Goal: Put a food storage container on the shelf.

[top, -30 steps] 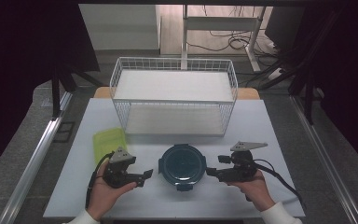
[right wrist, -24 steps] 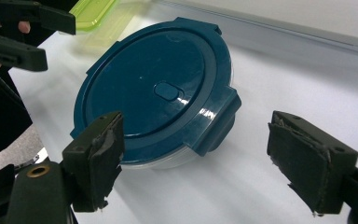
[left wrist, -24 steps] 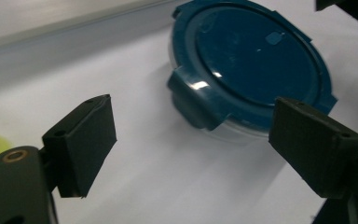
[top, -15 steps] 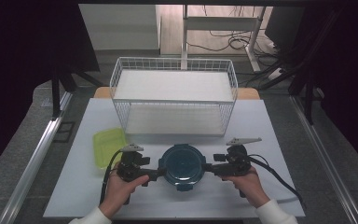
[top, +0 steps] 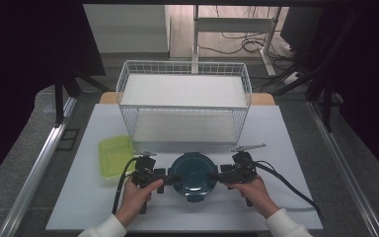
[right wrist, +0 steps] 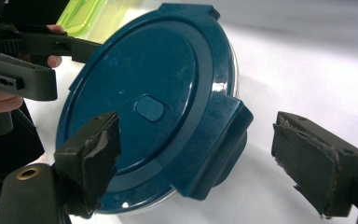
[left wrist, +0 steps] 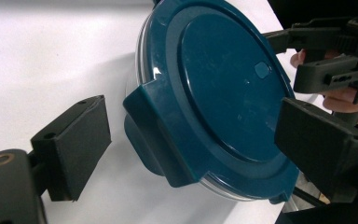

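A round dark-teal container with a snap-on lid [top: 192, 174] sits on the white table near the front edge. My left gripper [top: 170, 178] is at its left rim and my right gripper [top: 216, 175] at its right rim. In the left gripper view the left gripper [left wrist: 193, 116] is open, and a lid clip [left wrist: 161, 140] lies between its pads [left wrist: 72, 142] without touching them. In the right gripper view the right gripper [right wrist: 198, 123] is open around the opposite clip [right wrist: 219, 140], with gaps on both sides. Both pairs of jaws have just been opening wider.
A white wire basket shelf [top: 185, 106] stands just behind the container. A lime-green rectangular box [top: 114, 155] lies on the table to the left, behind my left hand. Cables trail from both grippers toward the front edge.
Both grippers have moved inward from the sides and lower, and their jaws now straddle the lid clips on the container's left and right rims.
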